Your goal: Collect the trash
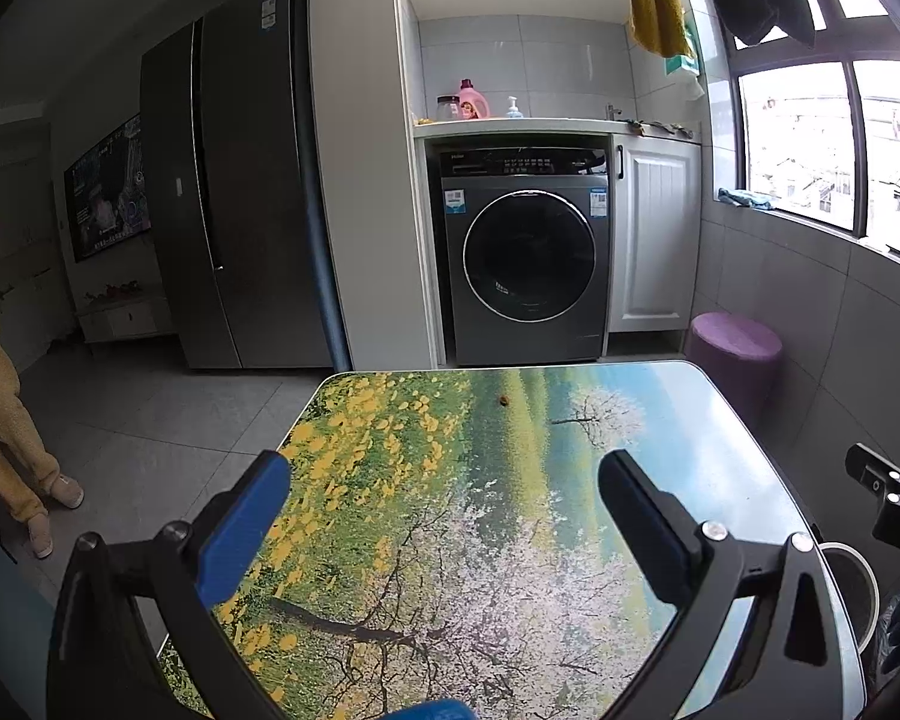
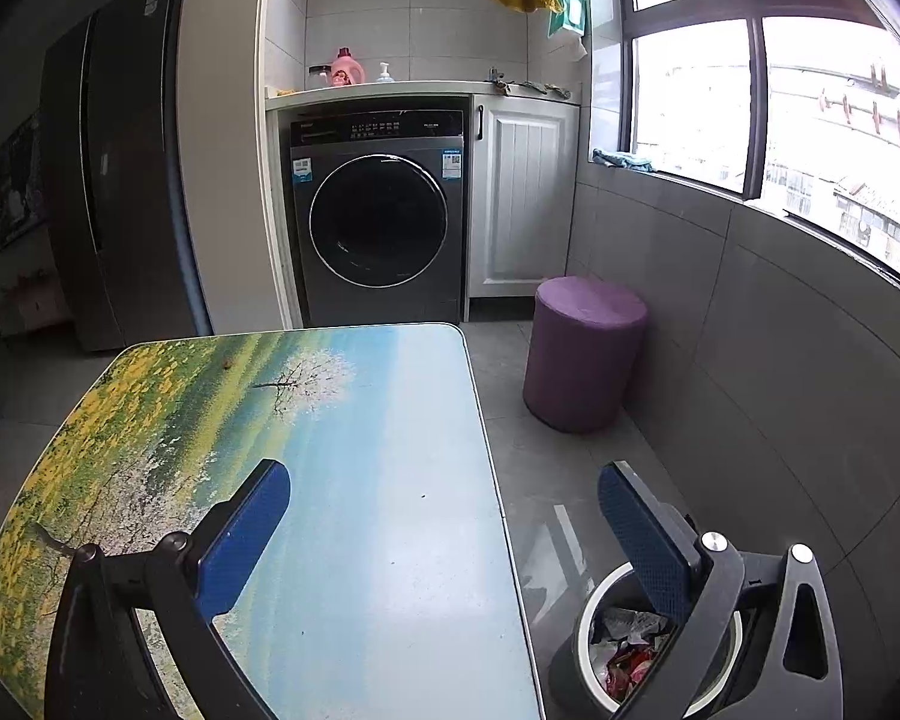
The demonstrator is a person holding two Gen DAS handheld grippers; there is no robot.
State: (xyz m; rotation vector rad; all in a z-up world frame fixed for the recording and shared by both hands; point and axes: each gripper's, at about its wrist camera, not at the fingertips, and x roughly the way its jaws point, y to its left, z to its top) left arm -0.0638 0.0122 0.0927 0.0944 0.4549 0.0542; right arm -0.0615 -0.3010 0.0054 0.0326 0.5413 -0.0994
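Observation:
A small brown scrap (image 1: 502,401) lies on the far part of the landscape-printed table (image 1: 510,570); it also shows in the right wrist view (image 2: 228,364). My left gripper (image 1: 444,501) is open and empty above the table's near half. My right gripper (image 2: 444,498) is open and empty over the table's right edge (image 2: 498,480). A round bin (image 2: 600,612) holding crumpled wrappers (image 2: 624,648) stands on the floor to the right of the table, below my right finger. Its rim shows in the left wrist view (image 1: 852,558).
A purple stool (image 2: 582,354) stands on the floor beyond the bin. A washing machine (image 1: 525,252) and a white cabinet (image 1: 654,246) are at the back. A dark fridge (image 1: 234,198) is at the left. A person in yellow (image 1: 0,360) stands at far left.

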